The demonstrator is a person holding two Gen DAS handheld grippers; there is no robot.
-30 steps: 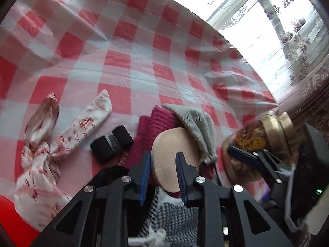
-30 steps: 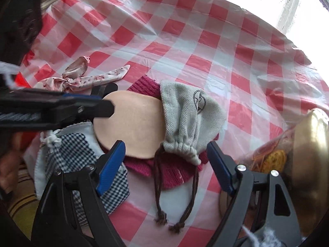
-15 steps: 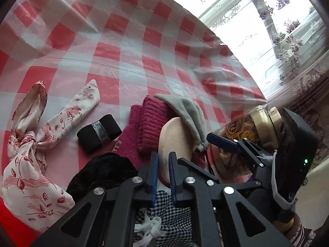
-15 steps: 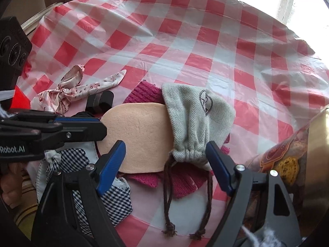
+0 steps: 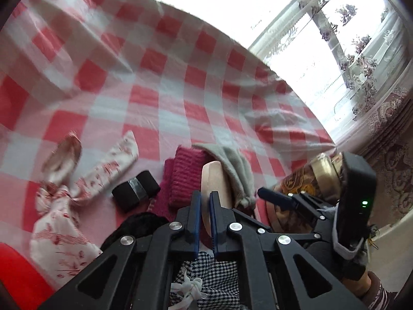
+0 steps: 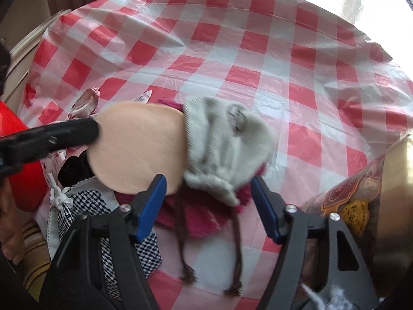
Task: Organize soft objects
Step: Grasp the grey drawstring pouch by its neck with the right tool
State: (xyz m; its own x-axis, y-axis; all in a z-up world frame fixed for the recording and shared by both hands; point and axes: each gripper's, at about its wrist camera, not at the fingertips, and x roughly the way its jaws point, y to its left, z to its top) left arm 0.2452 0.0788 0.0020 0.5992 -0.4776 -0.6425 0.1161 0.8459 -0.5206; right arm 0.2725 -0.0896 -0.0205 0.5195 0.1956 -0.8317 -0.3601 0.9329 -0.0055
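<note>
left claw [image 5: 204, 197] clamps the peach pad [image 6: 139, 149]; right claw [image 6: 207, 191] closing around grey pouch [image 6: 224, 144], untouched.

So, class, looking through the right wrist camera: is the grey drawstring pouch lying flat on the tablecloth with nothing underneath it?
No, the grey drawstring pouch drapes over the peach round pad and magenta knit cloth.

I see peach round pad [image 6: 139, 147] tilted up off magenta knit cloth [image 5: 184, 180]; grey drawstring pouch [image 6: 222, 142] draped over pad's far edge, cords trailing.
</note>
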